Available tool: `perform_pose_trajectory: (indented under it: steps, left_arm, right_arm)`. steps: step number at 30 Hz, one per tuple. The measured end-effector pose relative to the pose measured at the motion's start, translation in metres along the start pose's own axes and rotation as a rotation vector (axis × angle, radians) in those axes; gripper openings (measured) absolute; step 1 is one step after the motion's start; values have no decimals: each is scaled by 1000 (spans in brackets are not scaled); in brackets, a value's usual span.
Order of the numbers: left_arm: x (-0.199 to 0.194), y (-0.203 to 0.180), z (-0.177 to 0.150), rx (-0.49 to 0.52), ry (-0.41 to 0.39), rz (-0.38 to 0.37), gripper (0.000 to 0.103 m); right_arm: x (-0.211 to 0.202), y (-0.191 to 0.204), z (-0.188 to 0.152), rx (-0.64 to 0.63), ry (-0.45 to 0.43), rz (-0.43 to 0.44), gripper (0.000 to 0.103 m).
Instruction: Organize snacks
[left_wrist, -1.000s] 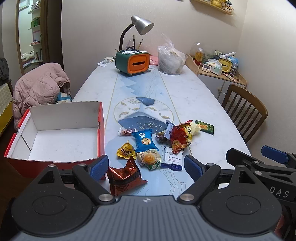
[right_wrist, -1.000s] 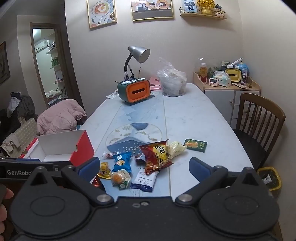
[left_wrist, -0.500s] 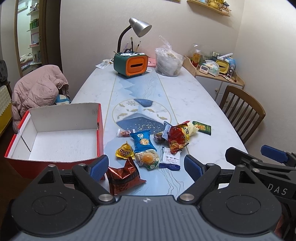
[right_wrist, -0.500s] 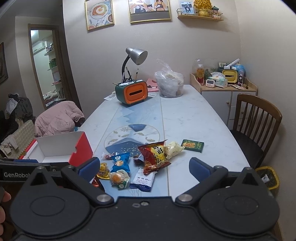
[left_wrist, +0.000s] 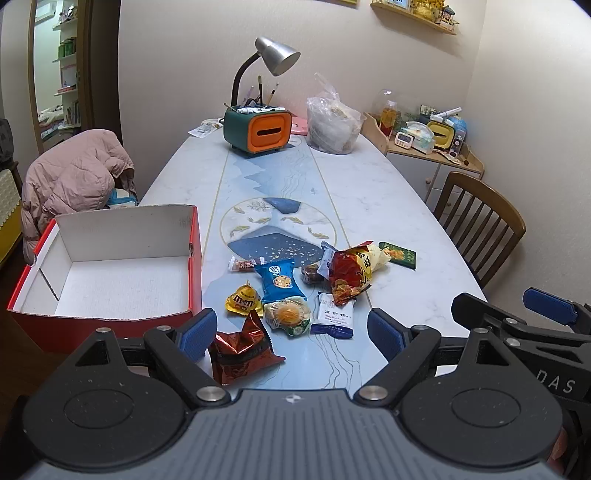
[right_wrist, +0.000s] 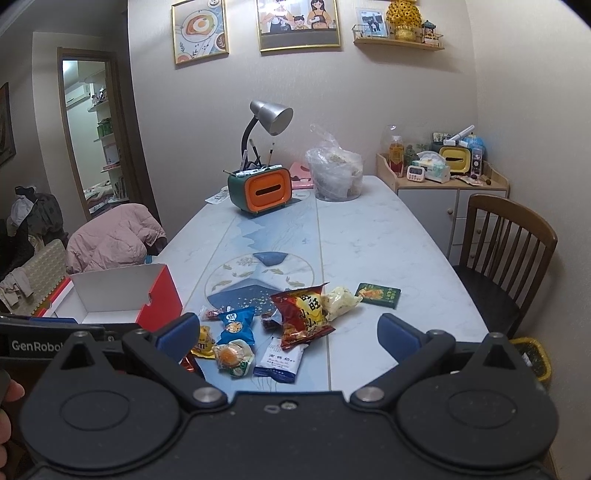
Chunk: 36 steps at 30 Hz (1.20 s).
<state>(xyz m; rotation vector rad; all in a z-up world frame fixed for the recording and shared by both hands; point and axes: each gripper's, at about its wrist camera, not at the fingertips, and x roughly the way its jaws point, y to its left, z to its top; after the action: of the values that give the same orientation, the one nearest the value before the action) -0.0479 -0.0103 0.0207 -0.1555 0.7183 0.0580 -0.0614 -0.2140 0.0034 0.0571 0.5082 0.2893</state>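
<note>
Both cameras have drifted slightly since a second ago, shifting the snack pile in each view, while nothing on the table has been touched. I hold the left gripper (left_wrist: 291, 334) spread wide with nothing between its blue pads, poised just above the near edge of the marble-pattern table (left_wrist: 380, 192); the right gripper (right_wrist: 288, 334) is likewise wide and empty beside it. Nearest the left gripper lies a crumpled dark-red foil packet (left_wrist: 242, 350). Just beyond it sit a yellow M&M's pouch (left_wrist: 243, 300), a clear-wrapped round pastry (left_wrist: 287, 315) and a white-and-blue sachet (left_wrist: 335, 314). Behind those, a blue cookie bag (left_wrist: 279, 280) and a small brown-wrapped bar (left_wrist: 242, 264) lie next to a red chip bag (left_wrist: 349, 275), which overlaps a pale yellow packet (left_wrist: 380, 254). A flat green packet (left_wrist: 398, 254) rests just right of that one. Left of the pile stands an open red box (left_wrist: 110, 269) with a white interior, holding nothing. Far down the table stand an orange-fronted tissue holder (left_wrist: 258, 129), a silver desk lamp (left_wrist: 275, 55) and a clear plastic bag (left_wrist: 332, 123).
</note>
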Motion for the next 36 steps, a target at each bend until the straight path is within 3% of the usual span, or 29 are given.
perform_pose_trajectory:
  steps: [23, 36]
  left_arm:
    - [1, -7, 6, -4, -12, 27, 89]
    - [-12, -10, 7, 11, -79, 32, 89]
  right_arm:
    - [5, -11, 6, -7, -9, 50, 101]
    - [-11, -9, 9, -41, -84, 45, 101]
